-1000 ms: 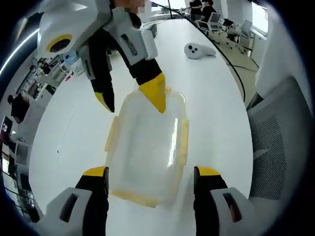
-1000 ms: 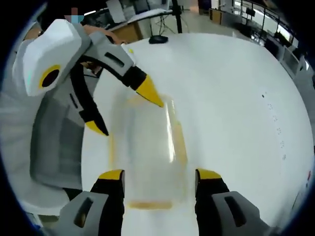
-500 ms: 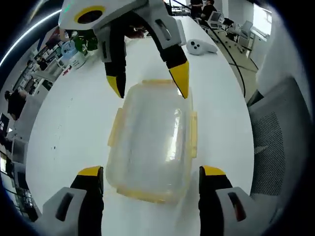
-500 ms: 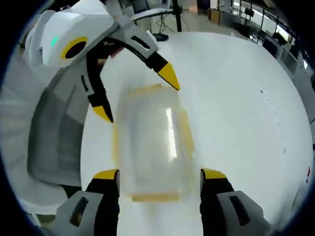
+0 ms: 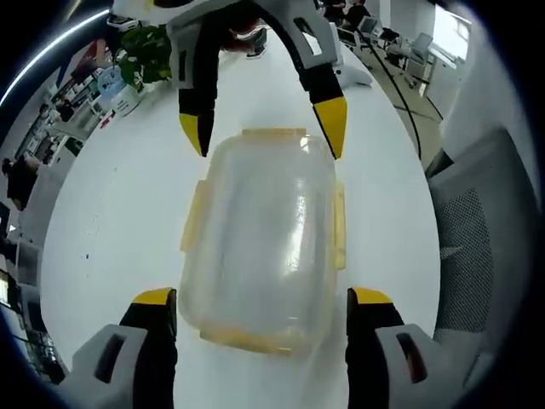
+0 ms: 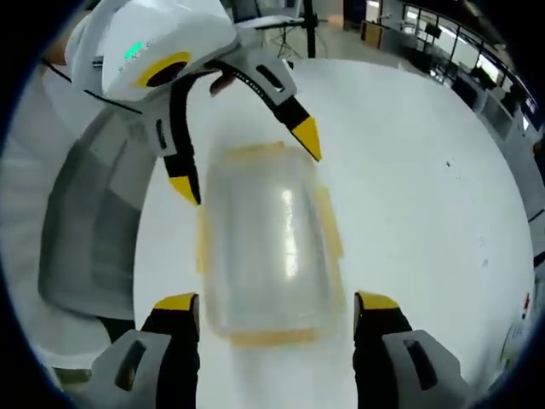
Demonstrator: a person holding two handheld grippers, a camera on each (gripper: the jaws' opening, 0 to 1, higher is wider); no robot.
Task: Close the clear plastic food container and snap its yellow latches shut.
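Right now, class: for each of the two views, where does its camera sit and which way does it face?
Left gripper view: rides the left gripper, facing the container; opposite, the right gripper.
Right gripper view: rides the right gripper, facing back at the left gripper.
Shared: container on white table, both jaws apart.

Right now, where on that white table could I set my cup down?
The white table is bare beside the clear container, toward the plant. It is crowded around the container, with the left gripper and right gripper at its two ends.
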